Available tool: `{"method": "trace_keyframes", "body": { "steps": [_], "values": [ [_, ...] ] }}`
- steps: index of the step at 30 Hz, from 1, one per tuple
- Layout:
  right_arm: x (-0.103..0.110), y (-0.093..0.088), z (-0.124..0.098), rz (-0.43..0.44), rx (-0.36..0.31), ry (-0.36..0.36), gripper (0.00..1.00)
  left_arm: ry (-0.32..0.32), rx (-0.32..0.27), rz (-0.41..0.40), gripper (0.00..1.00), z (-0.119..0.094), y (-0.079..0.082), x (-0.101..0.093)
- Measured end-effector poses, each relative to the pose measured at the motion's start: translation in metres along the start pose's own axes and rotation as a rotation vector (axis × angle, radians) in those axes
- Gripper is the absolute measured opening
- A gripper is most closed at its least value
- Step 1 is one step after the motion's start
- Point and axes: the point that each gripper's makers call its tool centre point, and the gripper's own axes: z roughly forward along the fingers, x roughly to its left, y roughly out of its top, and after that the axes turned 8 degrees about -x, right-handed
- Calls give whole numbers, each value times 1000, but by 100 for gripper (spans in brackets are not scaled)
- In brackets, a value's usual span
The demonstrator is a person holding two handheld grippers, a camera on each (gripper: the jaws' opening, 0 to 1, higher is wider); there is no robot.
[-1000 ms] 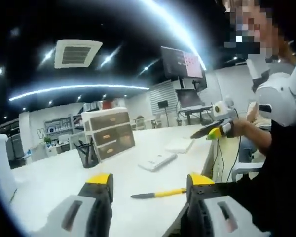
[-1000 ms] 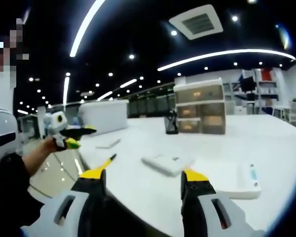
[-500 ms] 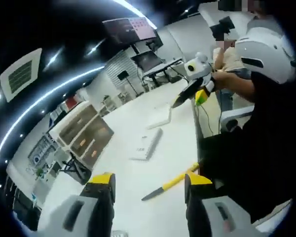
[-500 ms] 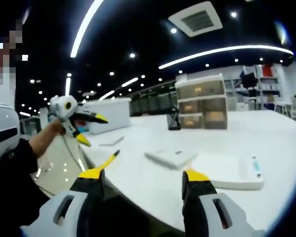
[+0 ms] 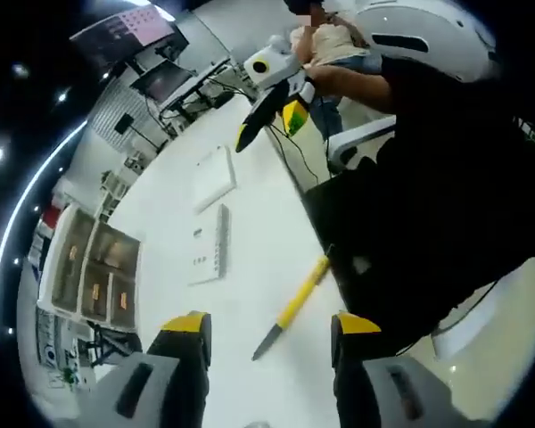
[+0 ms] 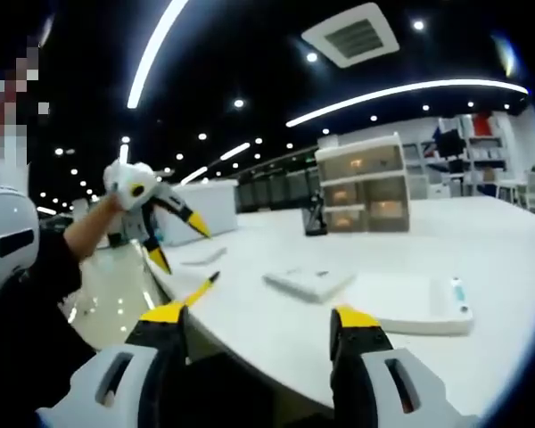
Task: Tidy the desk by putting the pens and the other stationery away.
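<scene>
— Where do we stand with the left gripper [image 5: 266, 328]?

— We see it tipped down over the white desk [image 5: 241, 294], jaws spread wide with nothing between them. In the right gripper view it [image 6: 171, 236] is raised above the desk's near corner at the end of the person's outstretched arm, its yellow tips splayed and pointing downward.

— And the yellow pen [image 5: 292, 306]?

— It lies flat near the desk edge, in the gap between the left jaws as we look along them, not touched by either. In the right gripper view it [image 6: 201, 290] shows at the desk edge just above the left-hand jaw tip.

— The right gripper [image 6: 260, 321]?

— We hold it level, facing across the desk, jaws wide apart and empty. From the left gripper view we see it [image 5: 269, 120] held out over the far end of the desk.

— Anything else on the desk?

— A flat white case [image 6: 308, 281] and a white tray [image 6: 419, 308] just beside it, a thin white pad [image 5: 214, 176], and farther back a drawer unit [image 6: 361, 183] with a dark pen holder [image 6: 314, 218] just beside it.
</scene>
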Motion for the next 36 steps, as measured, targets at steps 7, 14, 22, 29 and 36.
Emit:
{"method": "trace_keyframes", "body": {
  "steps": [7, 14, 22, 29, 36],
  "values": [
    [1, 0, -2, 3, -4, 4, 61, -161, 44, 105, 52, 7, 3, -8],
    [1, 0, -4, 5, -6, 5, 61, -291, 101, 142, 50, 21, -2, -15],
    [0, 1, -8, 7, -11, -1, 61, -402, 150, 162, 44, 35, -10, -22],
    [-1, 1, -8, 10, -11, -3, 61, -476, 179, 199, 37, 48, -16, -31],
    [-1, 0, -9, 13, -8, -4, 61, -512, 177, 225, 29, 50, -14, -36]
  ]
}}
